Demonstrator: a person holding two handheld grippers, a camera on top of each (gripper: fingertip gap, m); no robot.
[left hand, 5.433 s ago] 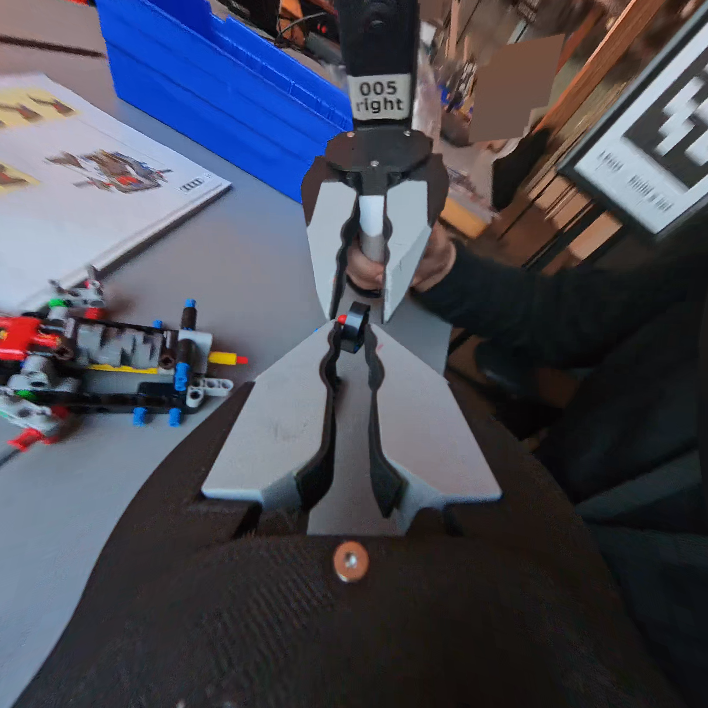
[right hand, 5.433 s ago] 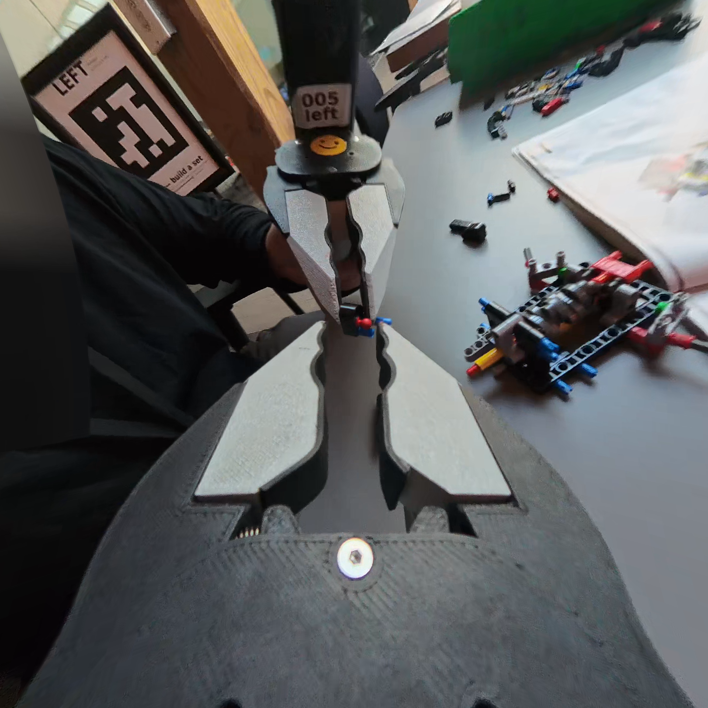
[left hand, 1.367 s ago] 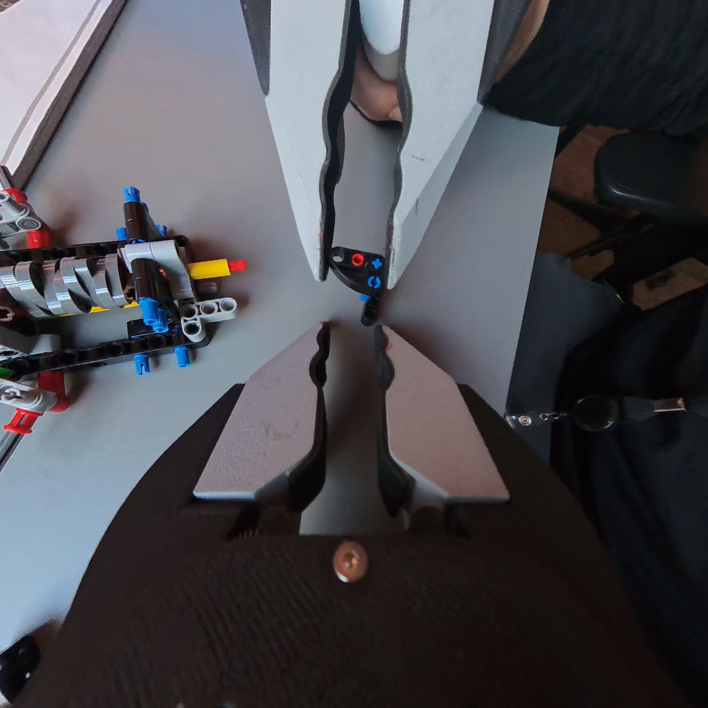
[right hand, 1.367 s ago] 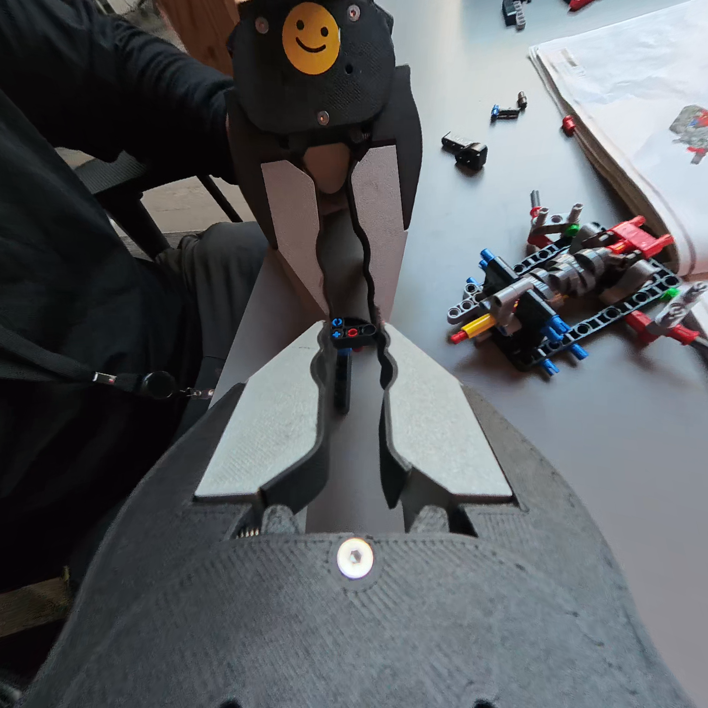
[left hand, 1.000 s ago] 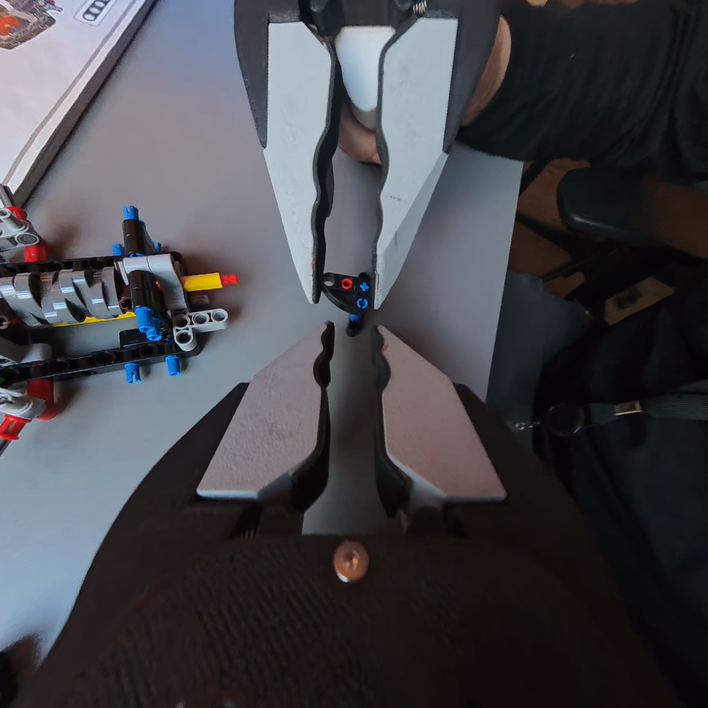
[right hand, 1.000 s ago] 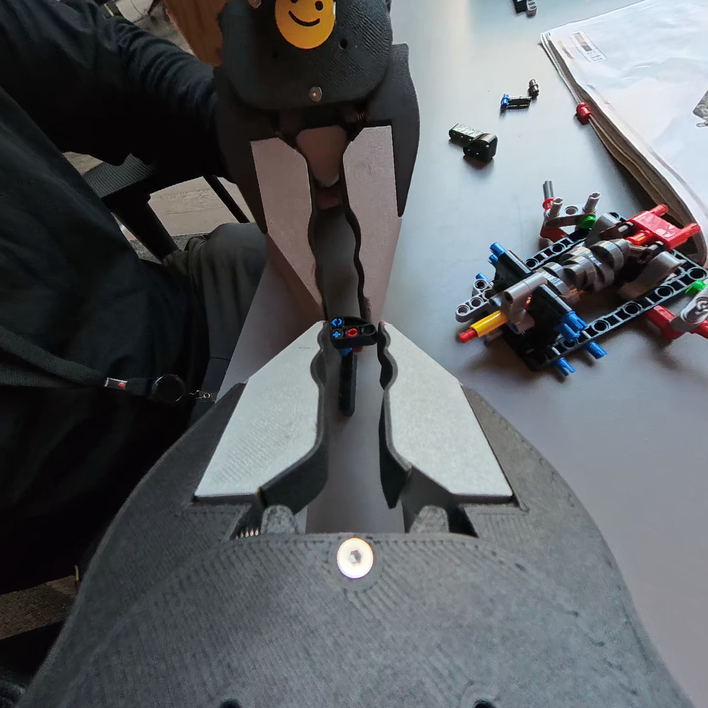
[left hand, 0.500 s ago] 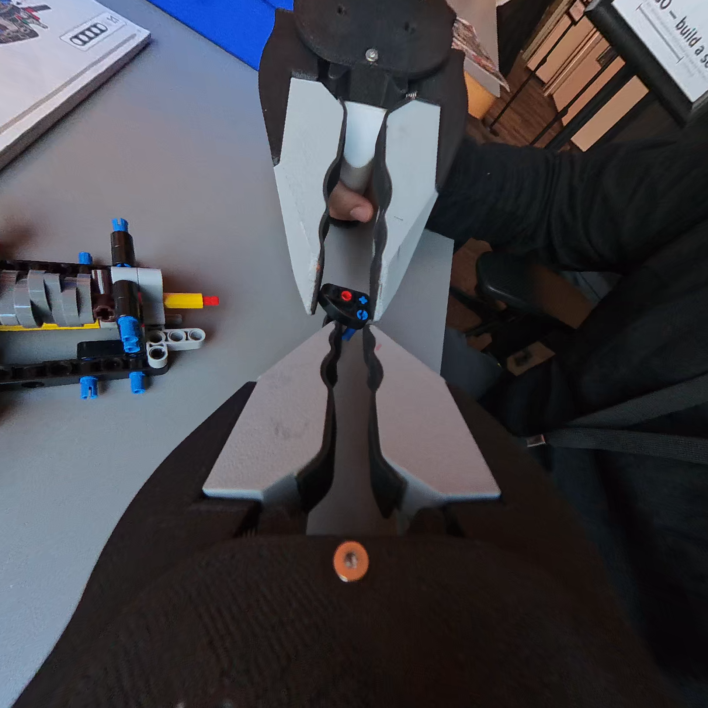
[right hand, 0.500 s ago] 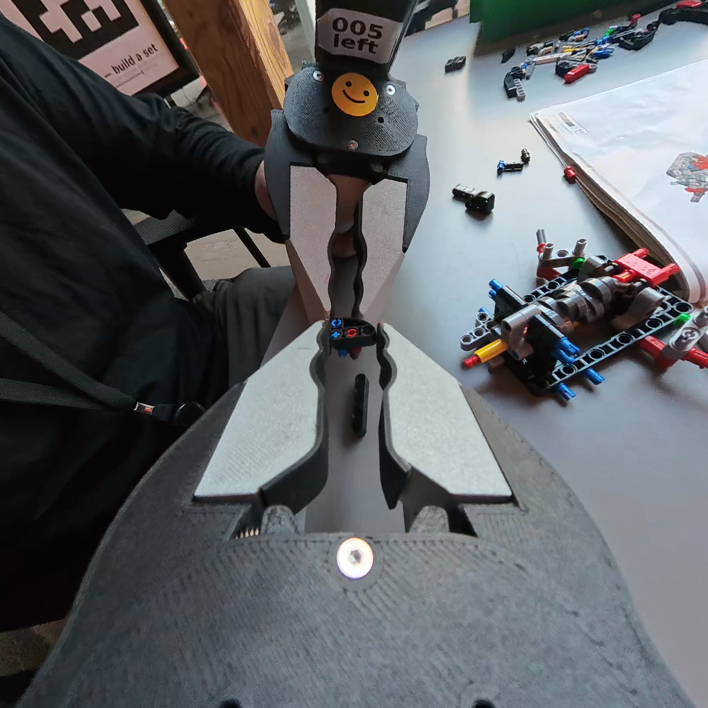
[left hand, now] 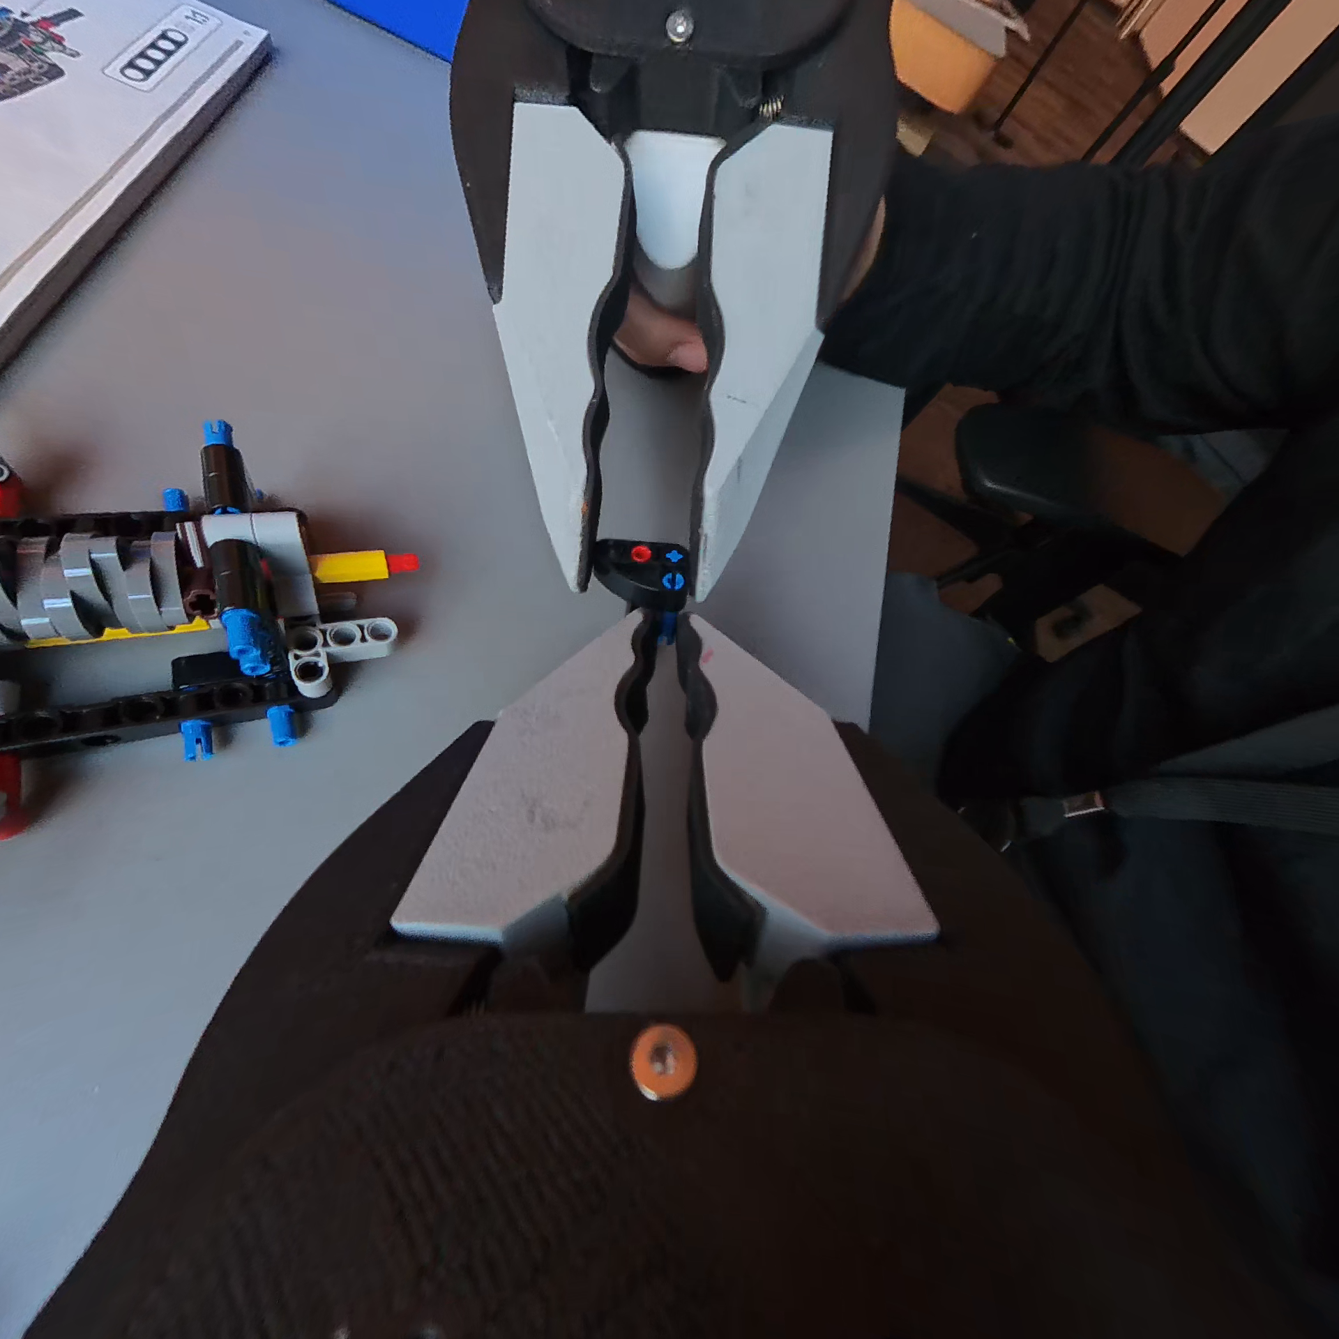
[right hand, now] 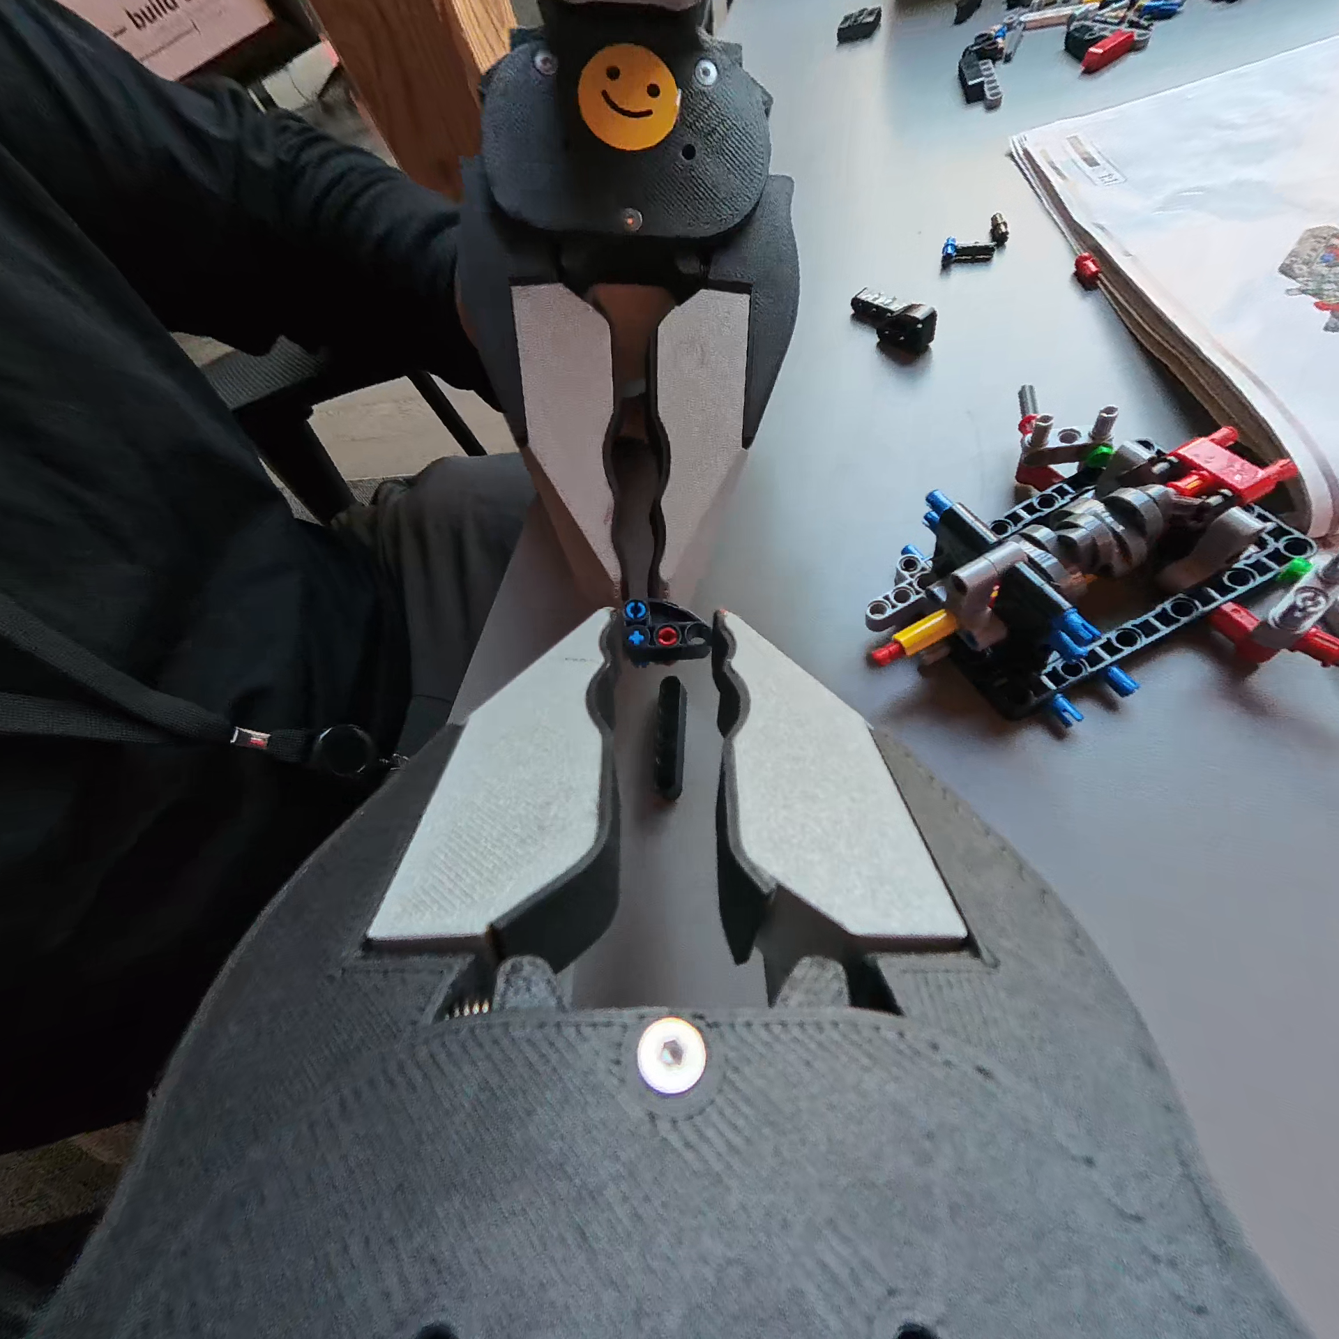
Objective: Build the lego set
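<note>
A small black triangular connector (left hand: 632, 574) with red and blue pins is held over the table's near edge. My right gripper (right hand: 663, 632) is shut on it; it enters the left wrist view (left hand: 645, 588) from above. My left gripper (left hand: 661, 624) faces it tip to tip and is shut on a blue pin (left hand: 665, 629) that sticks out of the connector (right hand: 680, 620). It shows in the right wrist view (right hand: 641, 590) from above. A short black beam (right hand: 670, 735) lies on the table under my right fingers. The part-built chassis (left hand: 217, 601) (right hand: 1087, 580) lies on the grey table.
An instruction booklet (left hand: 87, 123) (right hand: 1195, 217) lies past the chassis. Loose parts lie on the table: a black block (right hand: 895, 319), a small black-blue pin piece (right hand: 971, 246), a red bit (right hand: 1085, 269), and a pile far back (right hand: 1050, 36). A person's dark sleeves and legs are beside the table edge. The grippers are tip to tip, or close to it.
My left gripper has closed from open onto the blue pin. The black beam that hung under the connector has come off and lies on the table. The right gripper still holds the connector.
</note>
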